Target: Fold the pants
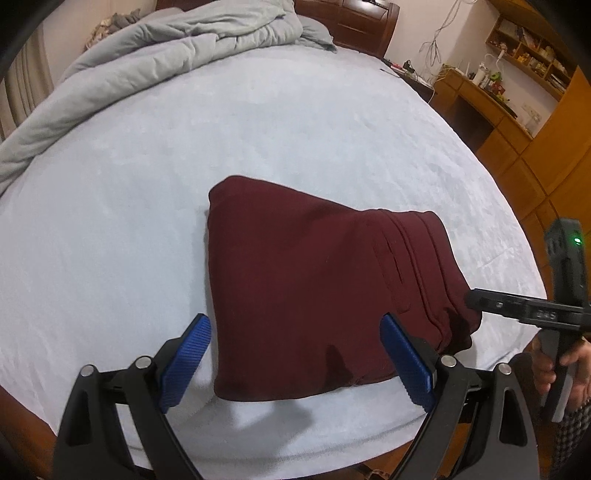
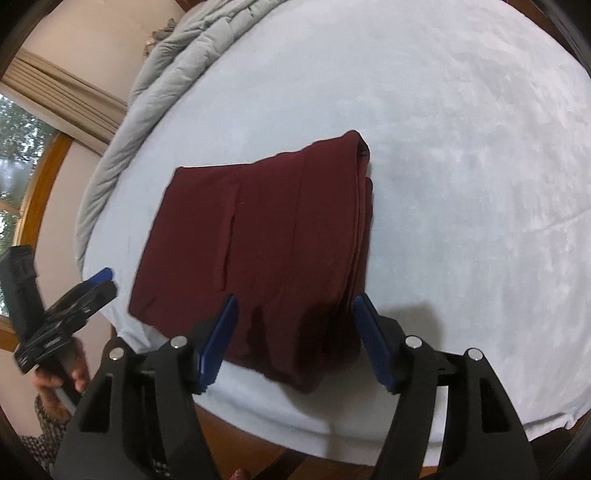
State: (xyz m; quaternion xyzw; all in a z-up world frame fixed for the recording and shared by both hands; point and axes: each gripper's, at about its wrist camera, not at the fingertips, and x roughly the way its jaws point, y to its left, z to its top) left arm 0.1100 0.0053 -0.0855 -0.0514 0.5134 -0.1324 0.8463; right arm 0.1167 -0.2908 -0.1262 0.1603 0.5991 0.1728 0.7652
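The dark red pants [image 1: 314, 288] lie folded into a thick rectangular stack on the pale blue bed sheet [image 1: 258, 129], near the bed's front edge. They also show in the right wrist view [image 2: 266, 236], with stacked layer edges on the right side. My left gripper [image 1: 295, 339] is open and empty, its blue pads just above the near edge of the pants. My right gripper [image 2: 293, 314] is open and empty, hovering over the near corner of the stack. The right gripper also shows in the left wrist view [image 1: 476, 299] at the pants' right edge.
A rumpled grey duvet [image 1: 155, 62] lies along the far left of the bed. A wooden headboard [image 1: 354, 22] stands at the back. A wooden desk and shelves [image 1: 517, 92] stand to the right. A window with a curtain [image 2: 44, 110] is at the left.
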